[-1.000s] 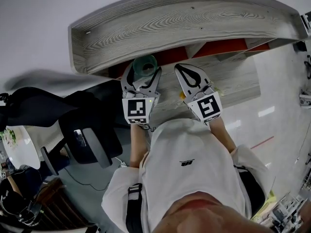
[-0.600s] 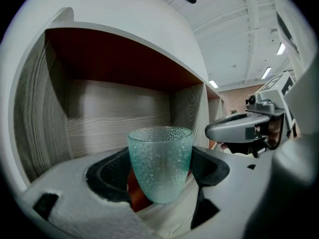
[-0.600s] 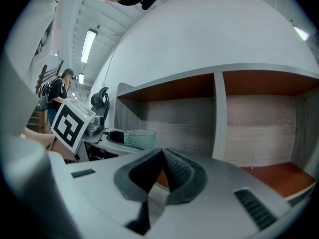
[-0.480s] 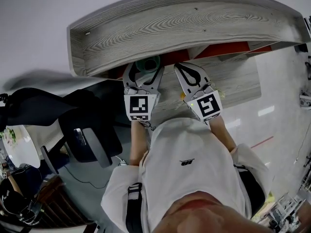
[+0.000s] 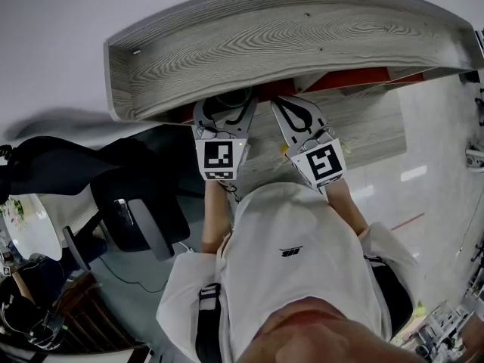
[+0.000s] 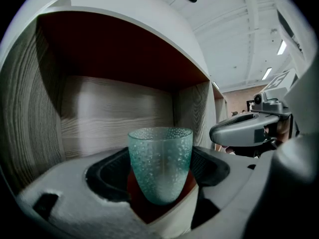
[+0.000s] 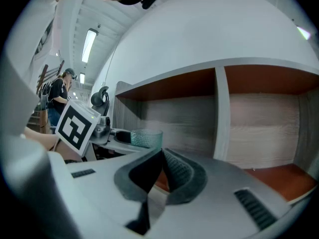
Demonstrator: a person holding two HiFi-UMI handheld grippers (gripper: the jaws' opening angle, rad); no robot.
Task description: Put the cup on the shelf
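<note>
A teal, bumpy-textured glass cup stands upright between the jaws of my left gripper, which is shut on it. It sits inside a shelf compartment with a grey wood-grain back wall and a dark red ceiling. In the head view the shelf's top board hides most of the cup, and the left gripper reaches under it. My right gripper hangs beside it, shut and holding nothing. From the right gripper view the cup shows left of the closed right gripper.
A white divider splits the shelf into compartments with red floors. The shelf stands on a wood-grain desk. A black office chair and dark fabric lie to the left. A person stands far off.
My left gripper has pushed forward with the cup, which now sits farther under the shelf's top board and is mostly hidden in the head view. The right gripper has stayed put.
</note>
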